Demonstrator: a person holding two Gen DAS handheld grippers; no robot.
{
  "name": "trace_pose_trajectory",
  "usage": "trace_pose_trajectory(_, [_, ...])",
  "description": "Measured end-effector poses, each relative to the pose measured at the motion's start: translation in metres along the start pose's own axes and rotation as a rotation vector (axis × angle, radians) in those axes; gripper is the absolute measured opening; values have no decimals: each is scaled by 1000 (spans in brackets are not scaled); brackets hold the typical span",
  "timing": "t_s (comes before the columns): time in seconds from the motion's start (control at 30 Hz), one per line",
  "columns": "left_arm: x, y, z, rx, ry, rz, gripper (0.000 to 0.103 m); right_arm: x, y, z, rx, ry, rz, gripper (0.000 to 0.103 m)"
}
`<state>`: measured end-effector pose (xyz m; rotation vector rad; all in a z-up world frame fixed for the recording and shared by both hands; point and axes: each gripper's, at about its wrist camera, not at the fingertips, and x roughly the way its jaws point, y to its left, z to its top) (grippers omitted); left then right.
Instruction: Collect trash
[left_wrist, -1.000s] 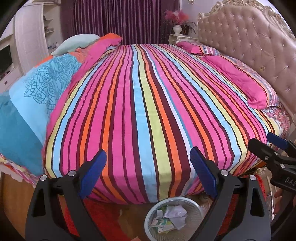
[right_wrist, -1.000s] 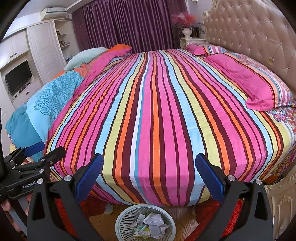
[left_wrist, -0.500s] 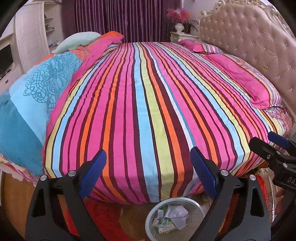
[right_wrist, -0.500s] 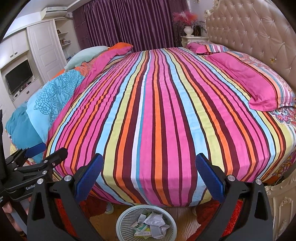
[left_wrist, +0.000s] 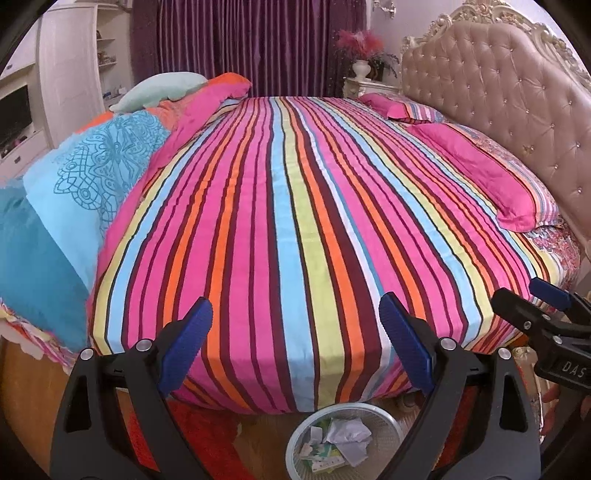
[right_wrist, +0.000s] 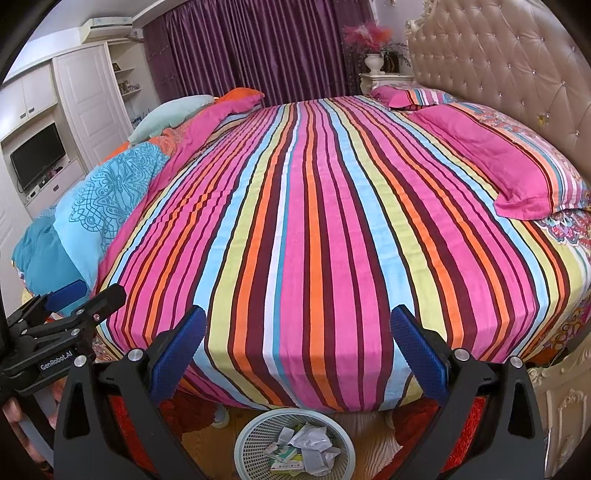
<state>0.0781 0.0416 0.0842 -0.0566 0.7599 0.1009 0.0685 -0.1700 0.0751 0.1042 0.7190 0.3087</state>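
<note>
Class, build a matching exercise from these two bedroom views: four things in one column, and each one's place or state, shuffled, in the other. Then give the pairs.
1. wastebasket
2. pink pillow
3. vase of red feathers
4. left gripper

A. jaws wide, nothing between
B. on the nightstand by the curtain
C. on the floor at the bed's edge, holding crumpled paper
D. against the tufted headboard

Pairs: 1-C, 2-D, 3-B, 4-A
</note>
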Motion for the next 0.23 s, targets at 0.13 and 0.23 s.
trace_pose_trajectory(0.13, [-2,0,1,-1,1,1,89,-1,-1,0,0,-1,1,95])
trace_pose_trajectory(0.23, [-2,0,1,1,2,9,89,-1,0,-1,0,0,0,95])
